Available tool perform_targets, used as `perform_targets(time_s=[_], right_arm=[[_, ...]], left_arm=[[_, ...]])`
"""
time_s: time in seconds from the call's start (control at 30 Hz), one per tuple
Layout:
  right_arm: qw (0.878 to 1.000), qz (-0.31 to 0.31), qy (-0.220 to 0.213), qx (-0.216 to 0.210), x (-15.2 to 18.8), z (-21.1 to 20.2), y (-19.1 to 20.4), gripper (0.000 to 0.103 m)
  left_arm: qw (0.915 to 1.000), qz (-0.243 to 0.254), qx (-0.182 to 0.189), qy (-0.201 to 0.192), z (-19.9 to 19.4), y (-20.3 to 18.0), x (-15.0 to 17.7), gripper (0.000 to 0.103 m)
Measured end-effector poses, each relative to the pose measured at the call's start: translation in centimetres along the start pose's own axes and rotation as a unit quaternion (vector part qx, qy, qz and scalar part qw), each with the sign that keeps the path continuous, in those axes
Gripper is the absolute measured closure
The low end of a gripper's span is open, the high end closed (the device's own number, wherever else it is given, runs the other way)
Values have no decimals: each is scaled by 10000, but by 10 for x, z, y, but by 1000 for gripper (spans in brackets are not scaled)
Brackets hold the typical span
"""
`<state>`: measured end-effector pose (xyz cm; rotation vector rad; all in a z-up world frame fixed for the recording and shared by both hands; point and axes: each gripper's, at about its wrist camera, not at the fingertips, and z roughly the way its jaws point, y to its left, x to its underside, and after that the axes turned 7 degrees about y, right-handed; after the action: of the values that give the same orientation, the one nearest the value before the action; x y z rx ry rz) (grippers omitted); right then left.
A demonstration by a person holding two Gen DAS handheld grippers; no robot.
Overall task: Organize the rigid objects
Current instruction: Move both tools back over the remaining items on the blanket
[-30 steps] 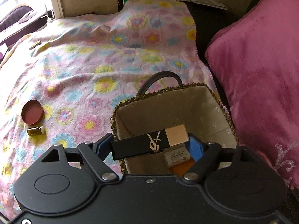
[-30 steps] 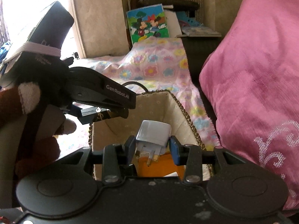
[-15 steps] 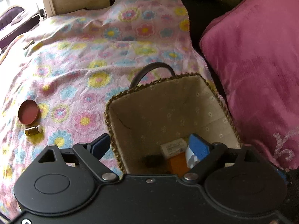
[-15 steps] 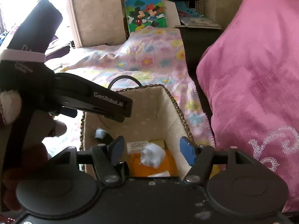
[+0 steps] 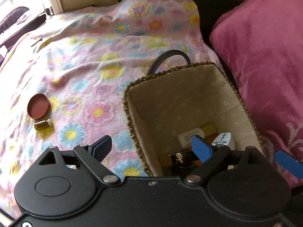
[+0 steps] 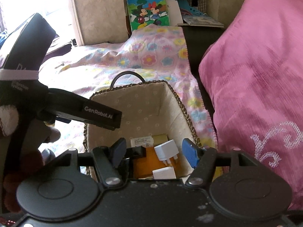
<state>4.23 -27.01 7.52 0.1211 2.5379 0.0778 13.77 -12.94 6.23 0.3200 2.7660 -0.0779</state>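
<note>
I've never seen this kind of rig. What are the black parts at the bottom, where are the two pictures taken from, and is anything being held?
A person holds a two-finger tool in each hand; a camera on each looks along its fingers. In the left view, the left tool is open and empty over the basket; in the right view, the right tool likewise. Both have just been opening. Inside lie a white plug adapter and a black box. On the flowered blanket remain a round lid and small bottle.

A home, likely a bedroom or living room: a flowered fleece blanket (image 5: 106, 60) covers the bed, a pink velvet cushion (image 6: 255, 87) leans alongside, a cartoon picture book (image 6: 148, 11) stands behind.
</note>
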Motion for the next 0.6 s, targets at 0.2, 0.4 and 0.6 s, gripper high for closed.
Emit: perform_targets(time_s=[0.2, 0.4, 0.6], right_arm=[[9999, -107, -36, -106, -1, -2, 10, 38], [9989, -368, -39, -275, -1, -2, 40, 38], [9956, -752, 16, -559, -2, 5, 86, 38]], left_arm=[[9996, -85, -206, -173, -7, 20, 10, 15], [9979, -530, -313, -178, -5, 66, 15, 15], [9918, -1183, -470, -68, 8, 129, 26, 15]])
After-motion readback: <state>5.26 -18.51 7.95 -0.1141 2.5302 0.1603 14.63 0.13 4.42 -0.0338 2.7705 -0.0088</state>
